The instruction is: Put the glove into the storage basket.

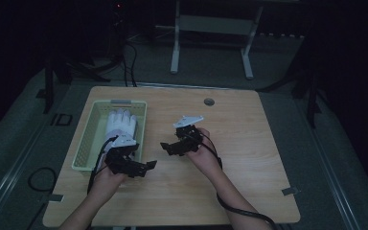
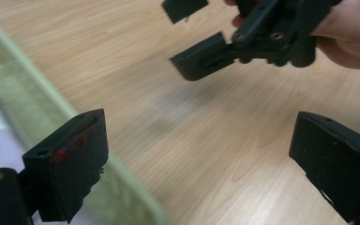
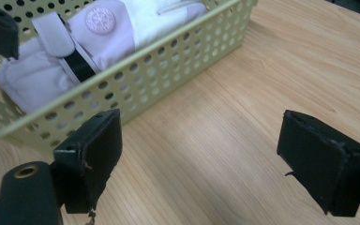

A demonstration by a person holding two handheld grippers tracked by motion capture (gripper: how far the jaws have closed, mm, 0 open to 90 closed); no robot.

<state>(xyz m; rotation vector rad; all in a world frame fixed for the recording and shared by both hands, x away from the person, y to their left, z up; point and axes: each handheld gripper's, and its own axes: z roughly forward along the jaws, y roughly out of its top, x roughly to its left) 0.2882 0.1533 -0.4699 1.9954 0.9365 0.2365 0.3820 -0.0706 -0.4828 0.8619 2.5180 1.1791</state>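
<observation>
White padded glove (image 1: 120, 123) lies inside pale green perforated plastic basket (image 1: 141, 125) at surface left. Left gripper (image 1: 143, 167) and right gripper (image 1: 168, 147) both hover empty, fingers spread. Probably glove pickup next: come over the rim, pinch the cuff strap.

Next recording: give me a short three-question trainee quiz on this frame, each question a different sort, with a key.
1. True or false: the white glove lies on the bare table.
2. What do the jaws of the right gripper hold? A) the glove B) the basket's rim C) nothing
3. Fill in: the left gripper hovers beside the green ____.

Key: 1. False, it lies inside the basket. 2. C, the jaws stand apart over bare wood. 3. basket.
</observation>
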